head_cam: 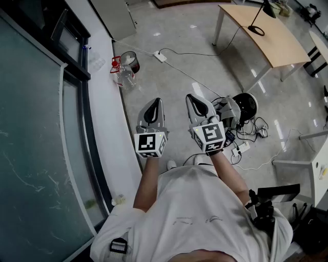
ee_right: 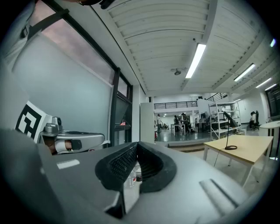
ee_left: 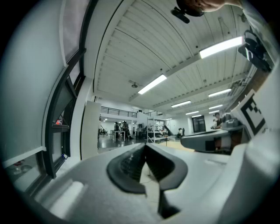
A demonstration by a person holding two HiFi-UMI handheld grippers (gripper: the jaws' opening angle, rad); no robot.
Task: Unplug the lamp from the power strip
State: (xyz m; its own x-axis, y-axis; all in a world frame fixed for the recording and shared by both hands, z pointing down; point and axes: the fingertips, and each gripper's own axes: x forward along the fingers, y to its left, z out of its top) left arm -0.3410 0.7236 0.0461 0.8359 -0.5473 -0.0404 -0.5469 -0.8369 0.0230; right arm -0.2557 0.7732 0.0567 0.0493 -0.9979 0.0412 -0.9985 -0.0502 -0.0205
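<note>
- Grey left gripper (head_cam: 154, 102) held out front, jaws pressed together, nothing between.
- Right gripper (head_cam: 193, 98) just beside it, likewise closed and empty.
- Black desk lamp (head_cam: 265, 9) stood on wooden table (head_cam: 279, 43), well apart from both grippers.
- Lamp cord (head_cam: 225, 45) trailed down to white power strip (head_cam: 160, 56) on the floor.

Shells of my left gripper (head_cam: 152, 108) and right gripper (head_cam: 199, 105) are reading as matt grey plastic. Pads (ee_right: 120, 164) are showing black cross-hatched texture. Floor (head_cam: 179, 89) is reflecting glossily. Table (head_cam: 277, 41) is looking like matt pale wood. Power strip (head_cam: 160, 56) is appearing smooth white plastic.
</note>
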